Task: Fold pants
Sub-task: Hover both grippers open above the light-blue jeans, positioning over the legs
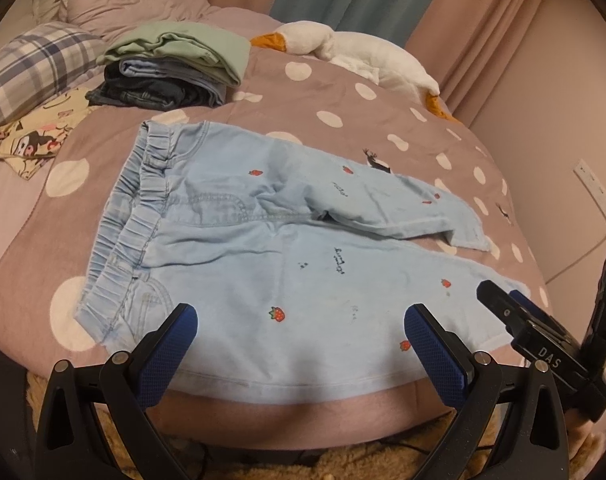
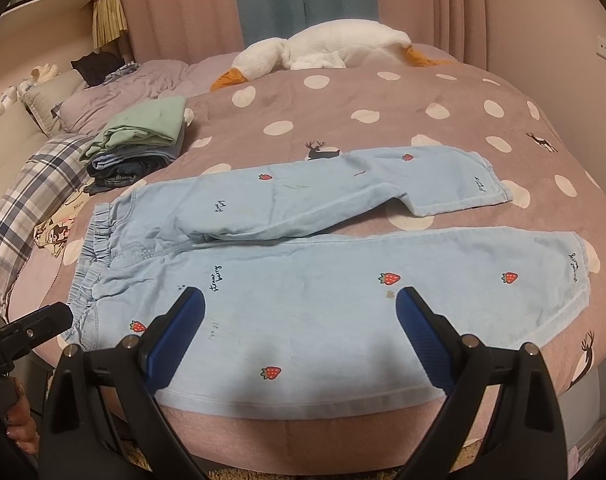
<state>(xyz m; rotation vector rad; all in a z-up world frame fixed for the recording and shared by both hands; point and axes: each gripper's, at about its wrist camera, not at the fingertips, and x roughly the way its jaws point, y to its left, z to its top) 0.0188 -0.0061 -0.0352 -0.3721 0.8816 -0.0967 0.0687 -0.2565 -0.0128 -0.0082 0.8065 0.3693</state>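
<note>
Light blue pants point(image 1: 239, 256) with strawberry prints lie spread flat on the bed, waistband to the left, two legs running right; they also show in the right wrist view point(image 2: 343, 276). The far leg is bent and slightly apart from the near leg. My left gripper point(image 1: 301, 320) is open and empty, hovering over the near leg close to the waistband side. My right gripper point(image 2: 299, 304) is open and empty above the middle of the near leg. The right gripper's body shows at the left view's right edge point(image 1: 543, 332).
A pink polka-dot bedspread point(image 2: 343, 92) covers the bed. A stack of folded clothes point(image 1: 171, 68) sits at the back left, beside a plaid pillow point(image 1: 31, 64) and a printed cloth point(image 1: 35, 136). A white goose plush point(image 2: 323, 48) lies at the far edge. Curtains hang behind.
</note>
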